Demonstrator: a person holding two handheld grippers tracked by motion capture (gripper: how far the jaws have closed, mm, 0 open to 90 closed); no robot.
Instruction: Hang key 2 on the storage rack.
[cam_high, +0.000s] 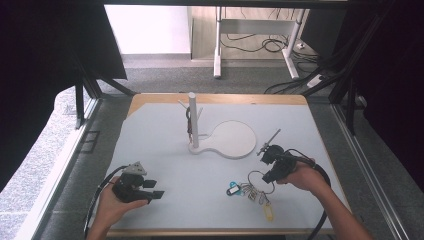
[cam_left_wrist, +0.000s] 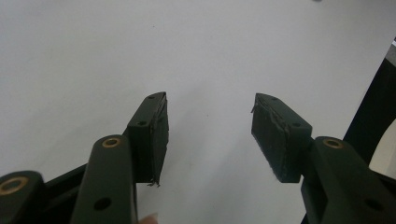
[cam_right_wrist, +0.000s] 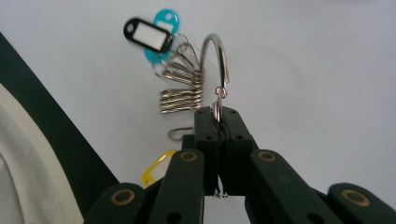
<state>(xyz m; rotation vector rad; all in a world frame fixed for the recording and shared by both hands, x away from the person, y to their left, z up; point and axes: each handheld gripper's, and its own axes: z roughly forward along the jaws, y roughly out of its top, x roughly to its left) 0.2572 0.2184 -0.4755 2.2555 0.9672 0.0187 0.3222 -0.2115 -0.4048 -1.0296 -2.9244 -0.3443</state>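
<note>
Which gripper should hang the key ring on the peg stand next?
Right. The right gripper is already shut on the key ring, with the peg stand ahead of it. The left gripper is open and empty.

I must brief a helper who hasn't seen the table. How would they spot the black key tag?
Find the white table, then the key bunch by the right gripper. The black key tag lies at its left end, beside a turquoise one; it alone has a white label window.

yellow tag (cam_right_wrist: 156, 170) — half behind tool (cam_right_wrist: 222, 116)
</note>
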